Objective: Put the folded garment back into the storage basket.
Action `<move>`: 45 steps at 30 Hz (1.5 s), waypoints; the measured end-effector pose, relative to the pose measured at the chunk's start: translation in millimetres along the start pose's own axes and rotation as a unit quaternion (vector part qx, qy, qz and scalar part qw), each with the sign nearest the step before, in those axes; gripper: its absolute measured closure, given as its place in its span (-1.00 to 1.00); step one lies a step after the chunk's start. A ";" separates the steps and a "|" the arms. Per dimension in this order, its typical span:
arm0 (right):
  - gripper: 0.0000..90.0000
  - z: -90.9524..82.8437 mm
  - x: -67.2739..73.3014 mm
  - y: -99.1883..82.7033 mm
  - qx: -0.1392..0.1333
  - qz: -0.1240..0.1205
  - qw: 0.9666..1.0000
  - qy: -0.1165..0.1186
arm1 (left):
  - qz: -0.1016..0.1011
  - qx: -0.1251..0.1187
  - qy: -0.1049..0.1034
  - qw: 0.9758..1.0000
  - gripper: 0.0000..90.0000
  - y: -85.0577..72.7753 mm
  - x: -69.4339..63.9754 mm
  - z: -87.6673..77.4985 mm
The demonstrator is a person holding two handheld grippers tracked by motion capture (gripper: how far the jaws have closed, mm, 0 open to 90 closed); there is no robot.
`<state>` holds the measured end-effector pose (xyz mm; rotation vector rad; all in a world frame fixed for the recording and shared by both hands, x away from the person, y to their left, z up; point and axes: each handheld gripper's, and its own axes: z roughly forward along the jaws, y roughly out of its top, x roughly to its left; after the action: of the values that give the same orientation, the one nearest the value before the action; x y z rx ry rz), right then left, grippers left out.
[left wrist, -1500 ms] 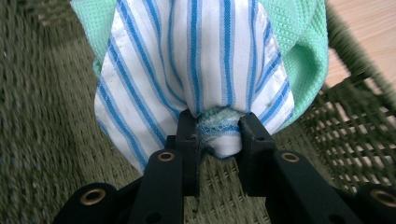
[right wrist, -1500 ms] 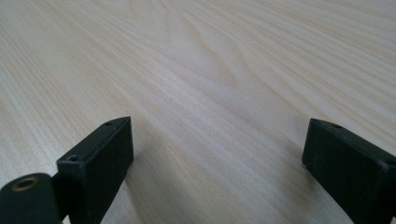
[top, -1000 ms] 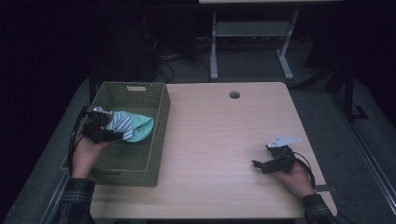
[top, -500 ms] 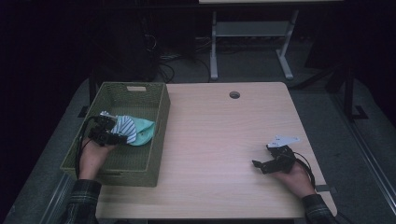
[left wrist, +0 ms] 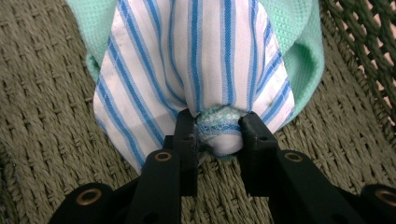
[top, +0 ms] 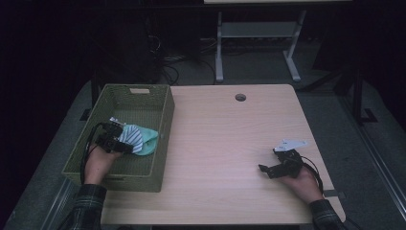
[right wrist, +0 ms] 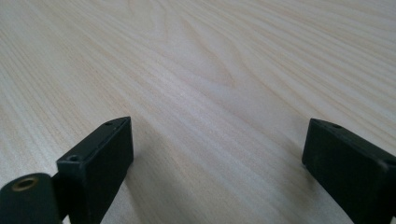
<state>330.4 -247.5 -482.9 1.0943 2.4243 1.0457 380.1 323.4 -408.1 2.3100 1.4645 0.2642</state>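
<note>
Blue-striped white cloth [left wrist: 196, 60], mint-green backing

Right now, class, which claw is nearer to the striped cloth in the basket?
Left. The left claw grips the striped cloth inside the basket; the right claw rests far across the table.

The wooden table [top: 225, 143] is light and has a small round hole [top: 240, 97] near its far edge. Behind the table, on the dark floor, stands a grey metal frame [top: 256, 36] with two legs. A bunch of black cables [top: 165, 62] lies on the floor to the left of that frame. A dark pole [top: 356, 72] stands past the right side of the table.
</note>
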 end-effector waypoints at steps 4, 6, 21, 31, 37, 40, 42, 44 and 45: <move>-0.82 0.0 0.0 0.0 0.000 0.000 1.000 0.000 | 0.001 0.003 0.002 1.000 0.27 0.3 -0.2 1.9; -0.82 -0.1 0.0 0.0 0.000 0.000 1.000 0.000 | 0.004 0.001 0.005 1.000 0.12 0.4 0.2 1.8; -0.82 -0.1 -0.1 0.0 0.000 0.000 1.000 0.000 | 0.001 -0.024 0.026 0.999 -0.72 0.4 3.0 -1.0; -0.82 0.1 0.0 0.0 0.000 0.000 1.000 0.000 | -0.005 -0.038 0.012 0.999 -0.71 1.4 5.4 -5.7; -0.82 0.1 -0.1 0.0 0.000 0.000 1.000 0.000 | -0.004 -0.052 0.001 0.999 -0.71 3.7 1.0 -13.4; -0.82 0.1 -0.2 0.0 0.000 0.000 1.000 0.000 | 0.000 -0.064 -0.008 0.998 -0.70 6.7 -3.9 -19.8; -0.82 0.1 -0.1 0.1 0.000 0.002 1.000 -0.001 | 0.005 -0.070 -0.007 0.997 -0.70 9.1 -7.9 -23.7; -0.82 0.2 -0.1 0.2 0.000 0.002 1.000 -0.001 | 0.011 -0.074 -0.007 0.997 -0.70 12.1 -12.4 -28.2; -0.82 0.2 -0.1 0.2 0.000 0.002 1.000 -0.001 | 0.014 -0.078 -0.008 0.997 -0.70 13.6 -14.6 -30.1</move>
<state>330.6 -247.4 -482.9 1.1005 2.4213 1.0466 374.1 311.8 -374.3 2.2046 1.3546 0.3543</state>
